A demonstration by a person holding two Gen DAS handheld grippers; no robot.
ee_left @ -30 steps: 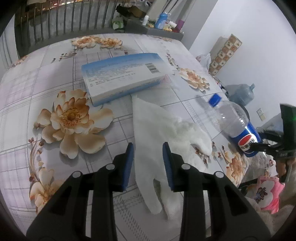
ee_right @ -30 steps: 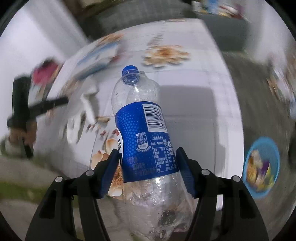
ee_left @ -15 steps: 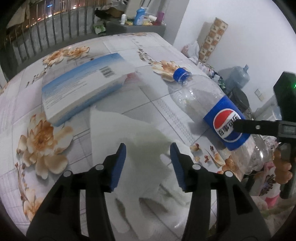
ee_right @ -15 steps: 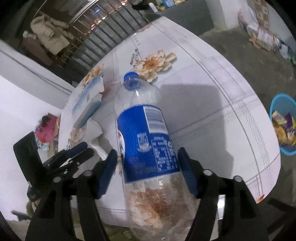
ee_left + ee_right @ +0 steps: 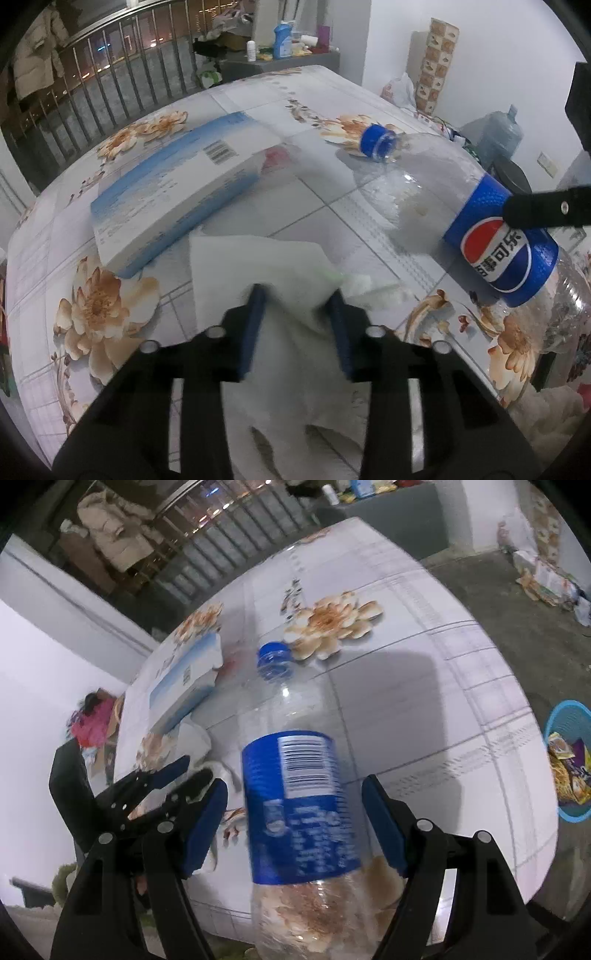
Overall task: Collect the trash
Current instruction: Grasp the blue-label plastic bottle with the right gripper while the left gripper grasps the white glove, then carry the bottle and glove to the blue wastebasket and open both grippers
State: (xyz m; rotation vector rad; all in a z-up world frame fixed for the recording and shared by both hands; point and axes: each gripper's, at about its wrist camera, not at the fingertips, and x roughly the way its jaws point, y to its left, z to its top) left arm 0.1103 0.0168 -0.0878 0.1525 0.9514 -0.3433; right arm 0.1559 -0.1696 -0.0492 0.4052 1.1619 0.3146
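Empty Pepsi bottle [image 5: 299,805] lies on its side on the floral surface [image 5: 424,686], blue cap [image 5: 274,661] pointing away from you, btwn your right gripper's [image 5: 295,823] jaws, which stand apart w/ gaps each side. Your left gripper [image 5: 297,325], jaws apart, straddles crumpled white tissue [image 5: 258,266] beside a blue-white box [image 5: 177,195]. Blue bin [image 5: 570,764] w/ wrappers sits on floor.

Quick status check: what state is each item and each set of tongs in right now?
Pepsi bottle: empty, cap on, lying on the table.
Right tongs: open, astride the bottle, pads clear of it.
Tissue: crumpled, on the table, between the left pads.
Left tongs: around the tissue; grip unclear.
Blue-and-white box: closed, lying flat.
Blue basket: on the floor, holding wrappers.
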